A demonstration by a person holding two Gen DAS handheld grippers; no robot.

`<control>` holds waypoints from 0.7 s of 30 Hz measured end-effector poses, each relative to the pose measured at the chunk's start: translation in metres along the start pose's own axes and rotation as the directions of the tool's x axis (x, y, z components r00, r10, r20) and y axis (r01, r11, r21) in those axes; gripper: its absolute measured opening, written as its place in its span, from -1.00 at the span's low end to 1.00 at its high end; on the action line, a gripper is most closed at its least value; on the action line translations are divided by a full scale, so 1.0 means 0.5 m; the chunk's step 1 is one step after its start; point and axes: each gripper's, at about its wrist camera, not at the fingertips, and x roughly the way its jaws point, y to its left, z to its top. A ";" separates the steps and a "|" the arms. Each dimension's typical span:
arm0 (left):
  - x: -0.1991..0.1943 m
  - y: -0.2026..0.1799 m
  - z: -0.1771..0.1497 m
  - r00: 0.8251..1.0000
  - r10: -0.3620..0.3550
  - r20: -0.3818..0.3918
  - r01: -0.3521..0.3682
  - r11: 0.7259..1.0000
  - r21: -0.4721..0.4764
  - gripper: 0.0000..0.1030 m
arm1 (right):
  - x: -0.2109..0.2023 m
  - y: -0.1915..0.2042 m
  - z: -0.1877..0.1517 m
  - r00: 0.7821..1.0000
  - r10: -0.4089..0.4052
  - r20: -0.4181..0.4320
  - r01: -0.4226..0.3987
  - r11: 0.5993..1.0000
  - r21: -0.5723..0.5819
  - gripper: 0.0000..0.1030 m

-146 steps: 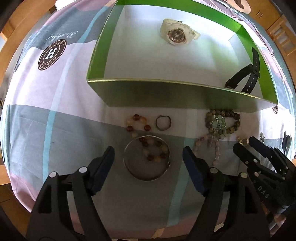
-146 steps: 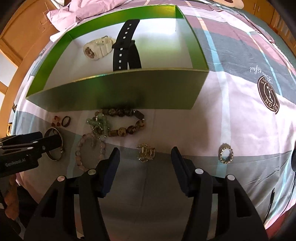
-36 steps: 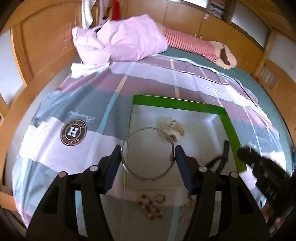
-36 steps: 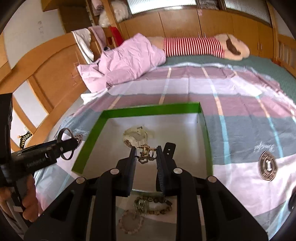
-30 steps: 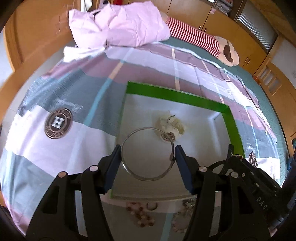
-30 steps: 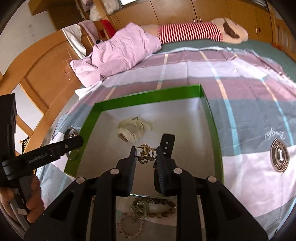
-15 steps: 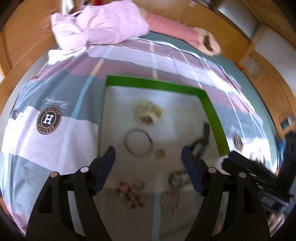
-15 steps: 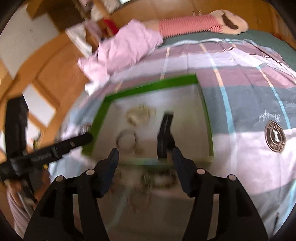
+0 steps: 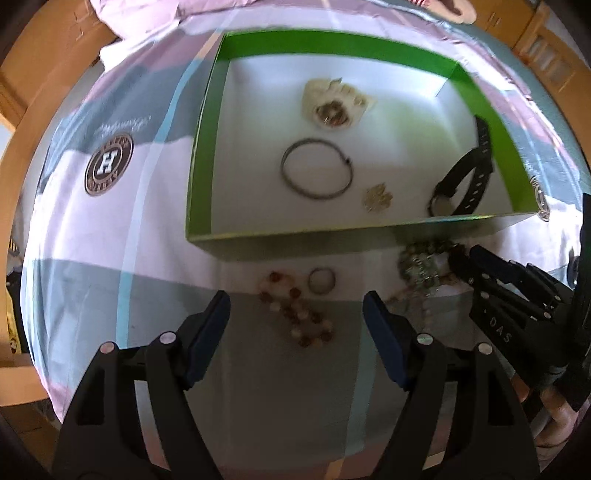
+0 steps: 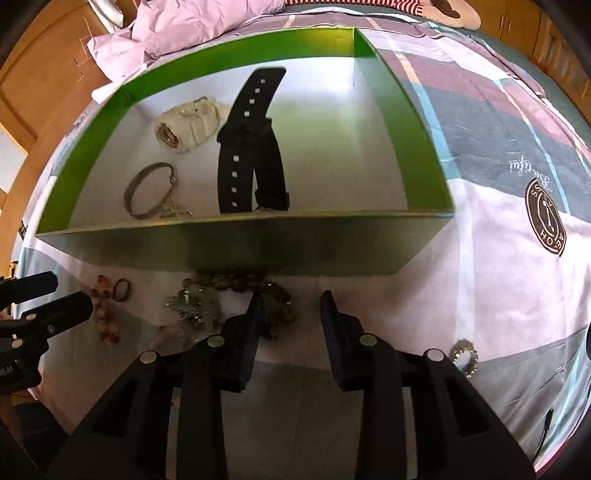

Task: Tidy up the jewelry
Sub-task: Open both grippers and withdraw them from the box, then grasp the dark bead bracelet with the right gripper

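Left wrist view: the spread, still-widening, empty left gripper [image 9: 296, 314] hangs directly over the amber-and-cream beaded bracelet [image 9: 295, 312] lying outside the green-walled white-floored box [image 9: 201, 147]; the narrowing, empty right gripper [image 9: 460, 256] sits at the dark-bead cluster [image 9: 424, 264].

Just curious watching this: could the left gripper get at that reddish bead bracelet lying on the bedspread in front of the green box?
Probably yes. The left gripper, jaws opening and empty, hangs right above the bead bracelet, with nothing between.

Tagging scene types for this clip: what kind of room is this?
Most likely a bedroom: the green box sits on a bed's patchwork bedspread, with a crumpled pink quilt behind and a wooden bed frame alongside.
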 end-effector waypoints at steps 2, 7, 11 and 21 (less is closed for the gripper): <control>0.007 0.005 -0.001 1.000 0.009 -0.018 -0.010 1.000 -0.008 0.48 | -0.004 0.012 -0.005 0.999 -0.036 0.000 0.036 0.999 -0.041 -0.41; 0.011 0.018 -0.004 0.999 0.014 -0.029 -0.015 1.000 -0.026 0.49 | -0.012 0.027 -0.016 0.998 -0.052 -0.043 0.048 0.995 -0.090 -0.78; 0.013 0.018 -0.008 0.999 0.020 -0.037 -0.021 1.000 -0.018 0.52 | -0.039 -0.004 -0.022 0.998 -0.034 -0.046 0.031 0.998 -0.061 -0.78; 0.025 0.008 0.008 0.998 0.027 -0.051 -0.028 1.000 -0.008 0.54 | -0.156 -0.091 -0.010 0.961 0.242 0.136 -0.253 0.965 0.069 -0.78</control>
